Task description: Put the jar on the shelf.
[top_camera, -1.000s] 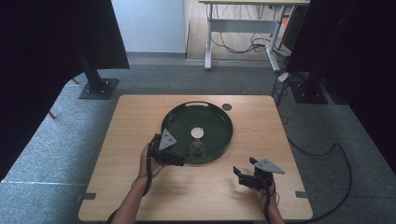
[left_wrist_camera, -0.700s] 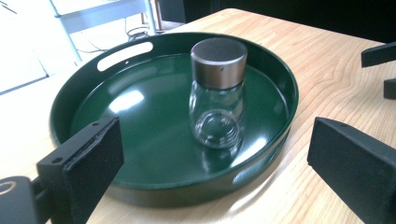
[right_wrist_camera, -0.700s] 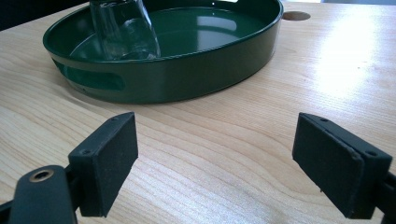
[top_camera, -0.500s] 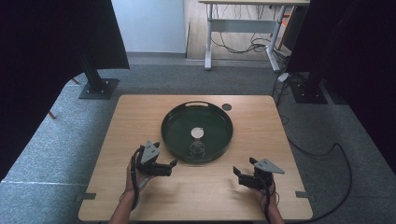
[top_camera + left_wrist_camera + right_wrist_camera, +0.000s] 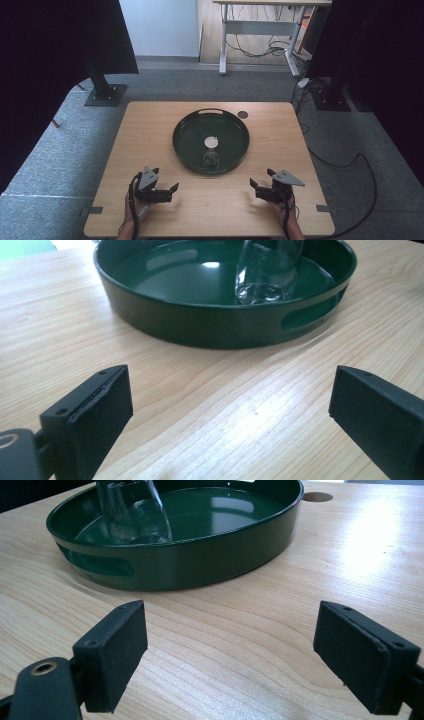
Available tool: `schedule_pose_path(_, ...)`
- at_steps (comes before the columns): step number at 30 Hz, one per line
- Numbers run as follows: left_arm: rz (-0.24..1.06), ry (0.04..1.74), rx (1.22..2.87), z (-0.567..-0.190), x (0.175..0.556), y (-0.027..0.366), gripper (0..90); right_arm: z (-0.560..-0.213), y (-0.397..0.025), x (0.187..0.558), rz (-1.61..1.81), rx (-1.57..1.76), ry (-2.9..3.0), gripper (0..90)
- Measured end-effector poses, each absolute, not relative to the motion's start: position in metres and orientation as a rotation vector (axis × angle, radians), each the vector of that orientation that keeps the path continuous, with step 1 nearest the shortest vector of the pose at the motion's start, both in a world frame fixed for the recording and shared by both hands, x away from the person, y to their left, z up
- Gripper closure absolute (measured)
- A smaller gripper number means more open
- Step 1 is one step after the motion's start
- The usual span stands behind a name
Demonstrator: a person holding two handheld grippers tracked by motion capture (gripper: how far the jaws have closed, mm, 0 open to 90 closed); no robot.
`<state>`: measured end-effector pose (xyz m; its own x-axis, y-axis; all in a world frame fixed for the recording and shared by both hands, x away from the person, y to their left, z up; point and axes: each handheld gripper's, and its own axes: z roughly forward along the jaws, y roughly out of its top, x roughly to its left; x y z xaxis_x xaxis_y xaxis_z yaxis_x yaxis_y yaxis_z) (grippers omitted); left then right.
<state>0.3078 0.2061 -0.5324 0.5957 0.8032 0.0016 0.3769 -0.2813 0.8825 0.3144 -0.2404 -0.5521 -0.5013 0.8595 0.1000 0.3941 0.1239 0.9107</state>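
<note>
Table [image 5: 150,150] is light wood, pale tan with fine darker grain lines. Round tray [image 5: 180,150] is dark green, glossy, white light glare on its floor. Drinking glass [image 5: 211,157] in the tray is clear, colourless. Left gripper [image 5: 167,191] is black with a grey three-cornered plate on top; right gripper [image 5: 260,186] same black and grey. Gripper pads [image 5: 95,425] are matte black. Small round hole [image 5: 243,114] in the tabletop reads dark brown. Floor carpet [image 5: 60,150] is grey, speckled. Curtains [image 5: 45,60] at both sides are black. Far wall [image 5: 160,25] is pale bluish-white.
</note>
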Motion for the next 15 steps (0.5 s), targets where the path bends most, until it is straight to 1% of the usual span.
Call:
schedule_pose_path(5,0.577,0.964,1.915,-0.5386,0.3080,0.2093,3.5,-0.5521,-0.2399,0.3142,1.351,1.205,1.953,13.5)
schedule_pose_path(15,0.551,0.981,1.905,-0.5406,0.3081,0.2137,3.2,-0.5521,-0.2402,0.3146,1.355,1.209,1.956,12.5)
